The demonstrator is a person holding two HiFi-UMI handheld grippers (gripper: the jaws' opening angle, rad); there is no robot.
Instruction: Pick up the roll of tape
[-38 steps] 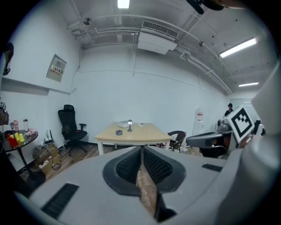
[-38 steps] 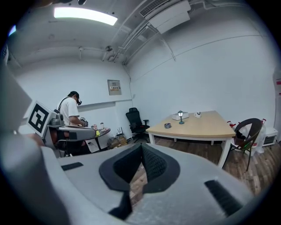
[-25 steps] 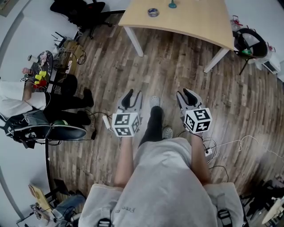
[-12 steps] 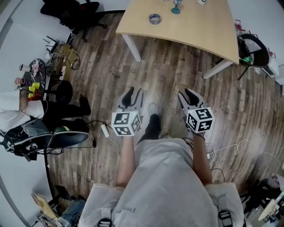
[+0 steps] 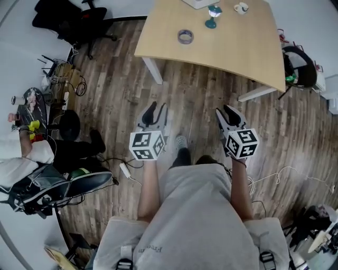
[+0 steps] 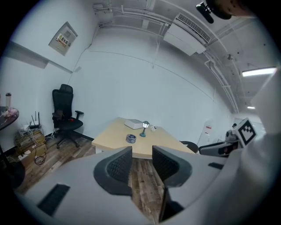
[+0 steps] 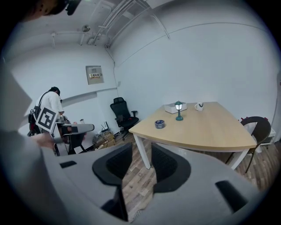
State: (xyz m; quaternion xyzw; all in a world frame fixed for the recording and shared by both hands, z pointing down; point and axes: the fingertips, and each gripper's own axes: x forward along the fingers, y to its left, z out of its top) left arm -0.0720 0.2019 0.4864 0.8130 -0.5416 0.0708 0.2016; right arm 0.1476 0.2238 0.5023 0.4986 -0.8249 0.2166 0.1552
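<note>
The roll of tape (image 5: 185, 36) is a small grey ring lying flat on the pale wooden worktop (image 5: 248, 50), near its left edge and well ahead of both claws. The worktop has a smooth curved edge and slim white legs, and it stands on a floor (image 5: 200, 95) of dark, streaky wood planks. Further back on it are a little lamp (image 5: 212, 16) with a teal foot, a white mug (image 5: 241, 7) and a flat white box (image 5: 198, 2).

The left claw (image 5: 157, 112) and the right claw (image 5: 226, 112) are held out over the floor, side by side. Each has grey shells with black ribbed pads. The left claw's jaws stand apart with only floor between them. The right claw's jaws have just been opening and are wide, with nothing between them.

The head view shows the person's grey shirt and both marker cubes. The left gripper view alone shows the wall unit near the ceiling, and the right gripper view a person in a white shirt (image 7: 50, 105) standing at the far left.
</note>
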